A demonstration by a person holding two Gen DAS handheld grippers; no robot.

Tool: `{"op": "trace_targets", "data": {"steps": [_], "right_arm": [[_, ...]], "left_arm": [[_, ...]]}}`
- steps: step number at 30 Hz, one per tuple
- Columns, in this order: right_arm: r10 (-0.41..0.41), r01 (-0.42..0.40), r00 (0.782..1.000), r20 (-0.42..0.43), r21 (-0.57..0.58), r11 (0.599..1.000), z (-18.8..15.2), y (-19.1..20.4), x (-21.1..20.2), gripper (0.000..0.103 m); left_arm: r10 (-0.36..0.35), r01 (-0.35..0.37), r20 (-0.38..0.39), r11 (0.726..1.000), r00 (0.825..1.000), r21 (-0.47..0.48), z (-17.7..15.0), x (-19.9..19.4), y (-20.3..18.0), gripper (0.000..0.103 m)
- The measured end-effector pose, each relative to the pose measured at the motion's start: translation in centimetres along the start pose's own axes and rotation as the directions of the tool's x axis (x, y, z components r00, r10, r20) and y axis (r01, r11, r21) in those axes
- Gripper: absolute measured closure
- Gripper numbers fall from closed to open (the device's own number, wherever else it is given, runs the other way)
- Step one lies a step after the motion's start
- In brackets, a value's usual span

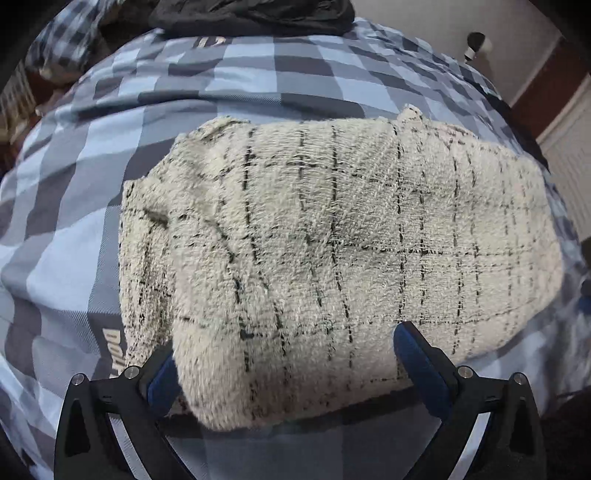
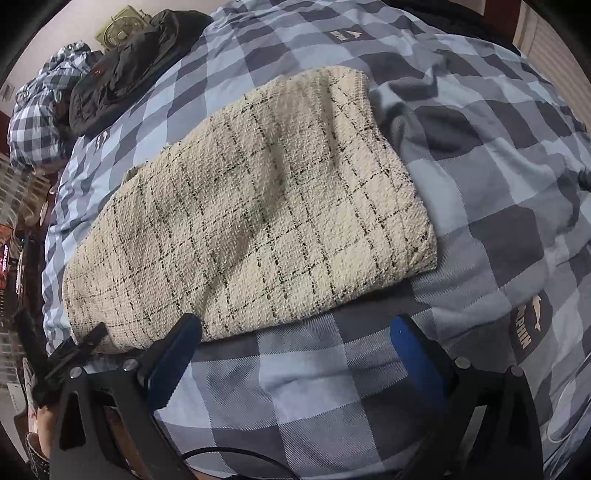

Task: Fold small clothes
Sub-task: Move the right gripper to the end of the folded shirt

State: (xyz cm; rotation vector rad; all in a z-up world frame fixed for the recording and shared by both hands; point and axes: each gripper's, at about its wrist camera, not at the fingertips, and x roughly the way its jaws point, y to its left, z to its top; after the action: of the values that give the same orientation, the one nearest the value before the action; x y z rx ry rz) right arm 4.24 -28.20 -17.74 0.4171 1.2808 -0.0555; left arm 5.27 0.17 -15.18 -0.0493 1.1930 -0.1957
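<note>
left wrist view: the left gripper points steeply down over the bed, its two blue-padded fingers spread wide. the cream checked garment lies folded on the blue and grey checked duvet, and its near folded edge bulges up between the fingers; the pads do not press on it. far back on the bed, a dark bundle of clothing sits at the top edge.

right wrist view: the right gripper hangs with its fingers spread apart too, nothing between them but duvet. the garment lies just beyond the tips, a neat folded slab running diagonally from lower left to upper right. a black jacket and a checked pillow sit at the far left end. the other gripper shows at the garment's lower left corner.
</note>
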Motion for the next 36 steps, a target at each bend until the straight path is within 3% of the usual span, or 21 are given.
{"op": "trace_targets", "data": {"steps": [5,8,14,15,16,18,19,22,26,29,32,36], "right_arm": [[-0.003,0.002,1.000,-0.023,-0.012,1.000,0.1,0.2,0.6,0.003],[0.011,-0.012,0.999,-0.045,-0.004,1.000,0.2,0.0,1.0,0.003],[0.082,-0.079,0.996,-0.018,0.112,0.991,0.6,-2.5,0.3,0.003],[0.105,-0.103,0.994,-0.009,0.149,0.983,0.7,-3.4,0.2,0.003],[0.140,-0.137,0.990,0.000,0.200,0.970,0.8,-4.5,0.0,0.003],[0.207,-0.206,0.978,0.031,0.313,0.927,0.7,-7.0,-0.2,0.003],[0.244,-0.247,0.968,0.056,0.373,0.894,0.5,-8.4,-0.3,0.003],[0.306,-0.315,0.947,0.100,0.489,0.813,0.3,-11.3,-0.1,0.003],[0.341,-0.331,0.936,0.083,0.530,0.781,0.9,-12.0,1.0,0.003],[0.321,-0.319,0.943,0.086,0.509,0.800,1.8,-11.4,1.3,0.003],[0.311,-0.303,0.948,0.069,0.499,0.812,2.9,-10.2,2.4,0.003],[0.266,-0.228,0.964,-0.008,0.490,0.841,4.1,-9.6,4.6,0.003]], "left_arm": [[-0.018,0.020,0.035,0.998,0.999,-0.059,-0.9,0.3,0.8,0.000],[0.012,-0.008,0.046,0.996,0.999,-0.091,-1.2,0.3,0.7,0.000],[-0.003,-0.001,-0.049,0.996,0.999,-0.090,0.1,0.0,1.0,0.000],[0.024,-0.029,-0.059,0.996,0.998,-0.083,0.6,-0.5,1.1,0.000],[0.097,-0.100,-0.039,0.992,0.994,-0.077,0.9,-1.5,1.1,0.000],[0.207,-0.204,0.034,0.976,0.978,-0.078,1.3,-3.8,1.0,0.000],[0.226,-0.219,0.093,0.973,0.970,-0.077,1.4,-5.4,0.9,0.000],[0.164,-0.150,0.198,0.985,0.966,-0.084,1.5,-8.6,0.7,0.000],[0.058,-0.035,0.212,0.993,0.975,-0.112,1.7,-9.7,0.6,0.000],[0.044,-0.025,0.187,0.994,0.981,-0.102,2.0,-9.1,-0.2,0.000],[0.074,-0.063,0.168,0.996,0.983,-0.070,2.2,-8.7,-1.0,0.000],[0.069,-0.059,0.156,0.996,0.985,-0.064,2.2,-8.6,-1.2,0.000]]}}
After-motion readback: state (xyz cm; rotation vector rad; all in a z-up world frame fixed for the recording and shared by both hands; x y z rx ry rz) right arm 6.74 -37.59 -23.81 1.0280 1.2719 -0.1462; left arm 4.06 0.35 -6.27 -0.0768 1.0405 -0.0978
